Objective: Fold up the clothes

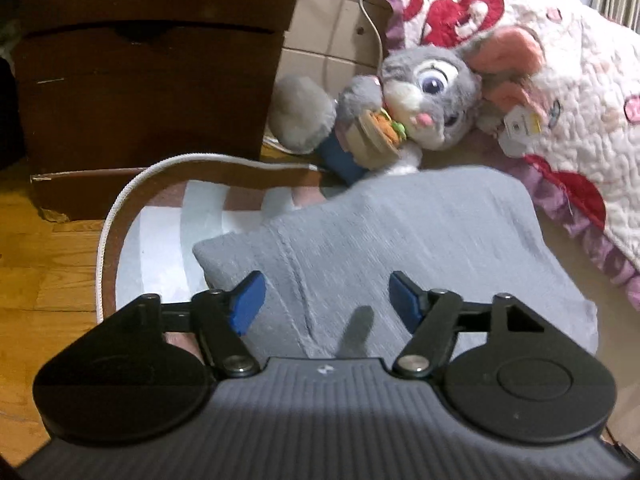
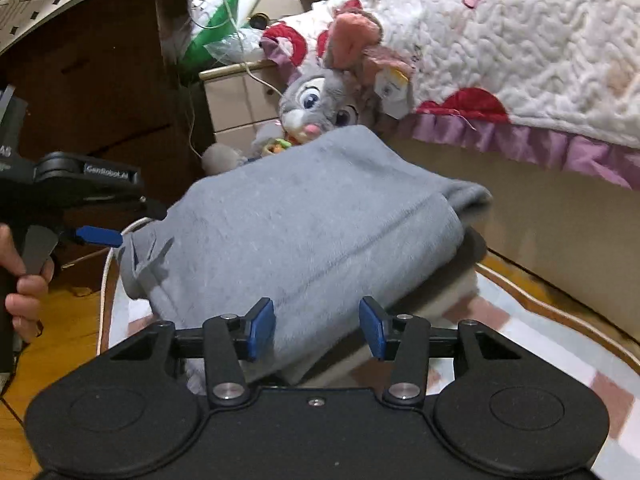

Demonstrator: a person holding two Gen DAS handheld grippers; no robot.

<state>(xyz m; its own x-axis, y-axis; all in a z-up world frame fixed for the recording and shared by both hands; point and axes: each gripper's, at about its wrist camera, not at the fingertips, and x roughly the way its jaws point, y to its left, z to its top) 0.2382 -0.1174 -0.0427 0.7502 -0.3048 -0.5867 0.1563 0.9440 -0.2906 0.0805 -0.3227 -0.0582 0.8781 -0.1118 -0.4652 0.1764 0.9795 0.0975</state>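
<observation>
A grey knit garment (image 1: 400, 248) lies folded in a thick bundle on a striped mat (image 1: 160, 248). My left gripper (image 1: 326, 300) is open, its blue pads spread just above the garment's near edge. In the right wrist view the same garment (image 2: 304, 228) fills the middle, and my right gripper (image 2: 316, 330) is open with its blue pads on either side of the near fold, holding nothing. The left gripper (image 2: 100, 236) also shows there at the garment's left corner, held by a hand.
A grey plush rabbit (image 1: 420, 96) leans behind the garment against a quilted white bedspread (image 1: 560, 100) with red and purple trim. A dark wooden cabinet (image 1: 140, 80) stands at left on a wooden floor (image 1: 40, 248). A white cable (image 1: 370, 20) hangs behind.
</observation>
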